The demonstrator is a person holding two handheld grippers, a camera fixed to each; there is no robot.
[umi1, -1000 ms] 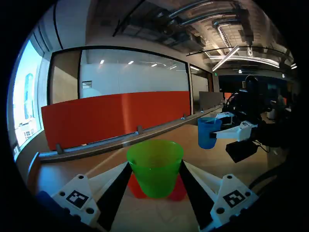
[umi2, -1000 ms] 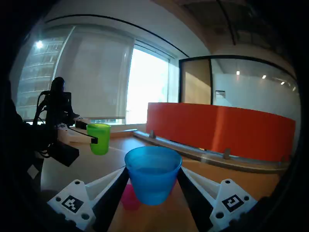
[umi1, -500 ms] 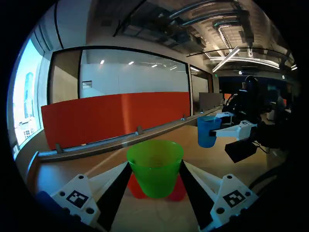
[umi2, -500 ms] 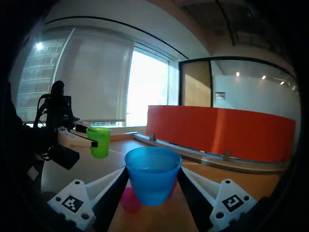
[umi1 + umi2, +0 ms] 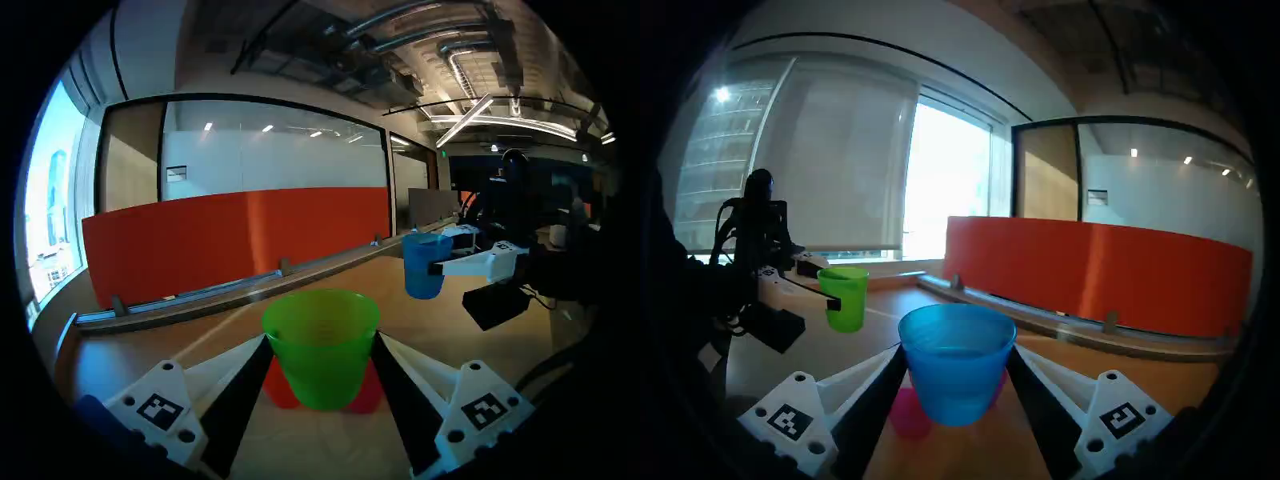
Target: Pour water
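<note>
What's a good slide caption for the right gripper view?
Right gripper holds an upright blue cup of water over the wooden table; the left gripper holds a green cup beyond.

The blue cup [image 5: 958, 364] is translucent plastic, upright, partly filled with water [image 5: 957, 352] and raised clear of the table [image 5: 976, 452]. The green cup [image 5: 321, 348], similarly tapered, is upright too, above the table and well apart from the blue one.
</note>
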